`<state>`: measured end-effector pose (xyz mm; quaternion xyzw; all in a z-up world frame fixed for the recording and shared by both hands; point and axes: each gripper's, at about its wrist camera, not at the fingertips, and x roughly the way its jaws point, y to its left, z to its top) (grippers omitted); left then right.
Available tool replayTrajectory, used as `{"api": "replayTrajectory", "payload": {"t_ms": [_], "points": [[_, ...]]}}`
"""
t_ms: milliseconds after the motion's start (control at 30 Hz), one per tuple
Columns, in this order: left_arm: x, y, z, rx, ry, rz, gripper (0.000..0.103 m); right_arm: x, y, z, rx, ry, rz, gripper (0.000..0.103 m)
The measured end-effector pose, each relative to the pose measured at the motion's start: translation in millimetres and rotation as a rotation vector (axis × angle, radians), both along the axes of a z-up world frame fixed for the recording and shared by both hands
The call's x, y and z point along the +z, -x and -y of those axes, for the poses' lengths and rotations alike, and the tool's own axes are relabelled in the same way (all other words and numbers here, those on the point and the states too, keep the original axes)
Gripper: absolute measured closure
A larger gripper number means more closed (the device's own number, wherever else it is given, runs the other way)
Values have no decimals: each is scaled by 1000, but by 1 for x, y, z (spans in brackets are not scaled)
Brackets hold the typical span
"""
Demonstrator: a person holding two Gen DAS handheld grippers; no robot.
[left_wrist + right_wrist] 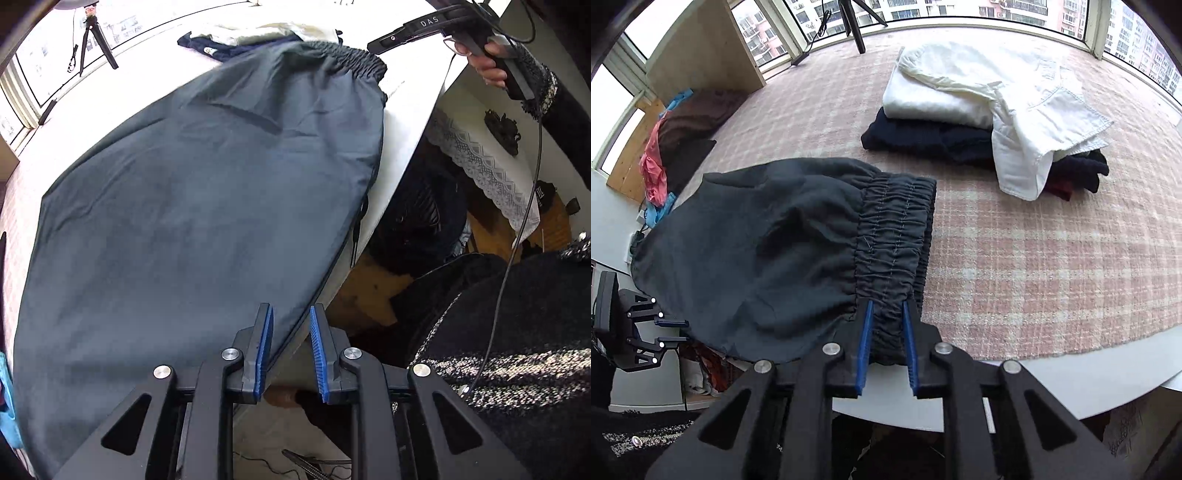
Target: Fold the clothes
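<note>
Right gripper (887, 314) pinches the trousers' (192, 206) waistband (897, 236) — left gripper (291, 325) spread at their hem, grip unclear.

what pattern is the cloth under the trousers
Pink and cream plaid cloth, clearest in the right wrist view; the dark grey trousers lie on it.

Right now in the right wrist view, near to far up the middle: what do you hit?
Right tongs, closed on the waistband → elastic waistband of the dark grey trousers → bare pink plaid cloth → folded stack, navy garment under white garment → tripod leg → windows.
</note>
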<state>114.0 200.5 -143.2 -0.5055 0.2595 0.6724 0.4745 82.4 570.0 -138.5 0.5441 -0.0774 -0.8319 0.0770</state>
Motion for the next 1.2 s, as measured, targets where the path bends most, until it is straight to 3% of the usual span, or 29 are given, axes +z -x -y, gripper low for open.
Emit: {"api": "replayTrajectory", "payload": {"t_ms": [133, 233, 300, 367, 400, 467, 500, 567, 633, 700, 733, 767, 867, 967, 1100, 1200], "points": [[3, 23, -18, 52, -55, -32, 76, 21, 22, 18, 35, 8, -122, 87], [-10, 31, -41, 43, -53, -6, 76, -8, 54, 48, 79, -63, -90, 87], [-18, 31, -58, 21, -48, 11, 77, -31, 61, 56, 89, -133, -10, 87], [-17, 14, -72, -44, -40, -3, 75, -34, 47, 40, 55, -90, 11, 86], [-15, 4, -76, -83, -39, -21, 72, -34, 39, 31, 36, -62, 18, 84], [-16, -8, -82, -134, -29, -70, 57, -36, 18, 6, -35, -7, 34, 59], [-17, -13, -86, -157, -24, -95, 50, -38, 9, -6, -62, 27, 47, 57], [-21, -17, -90, -181, -7, -115, 51, -45, -2, -19, -93, 84, 69, 57], [-29, -9, -92, -168, 20, -91, 77, -52, -3, -22, -100, 117, 70, 57], [-37, 0, -94, -155, 46, -66, 87, -60, 2, -20, -81, 159, 71, 61], [-37, 2, -94, -160, 50, -71, 94, -64, 5, -18, -78, 175, 79, 78], [-34, 3, -92, -169, 52, -77, 97, -67, 7, -17, -80, 187, 89, 84], [-17, 8, -85, -174, 28, -73, 98, -54, 5, -12, -51, 191, 48, 90], [4, 16, -76, -161, -2, -60, 98, -23, -2, -9, -33, 197, -12, 96], [29, 13, -65, -185, -30, -55, 98, 7, -18, -9, -18, 252, -30, 96], [18, 1, -66, -254, -15, -41, 98, -5, -35, -13, -49, 267, 13, 97]]}}
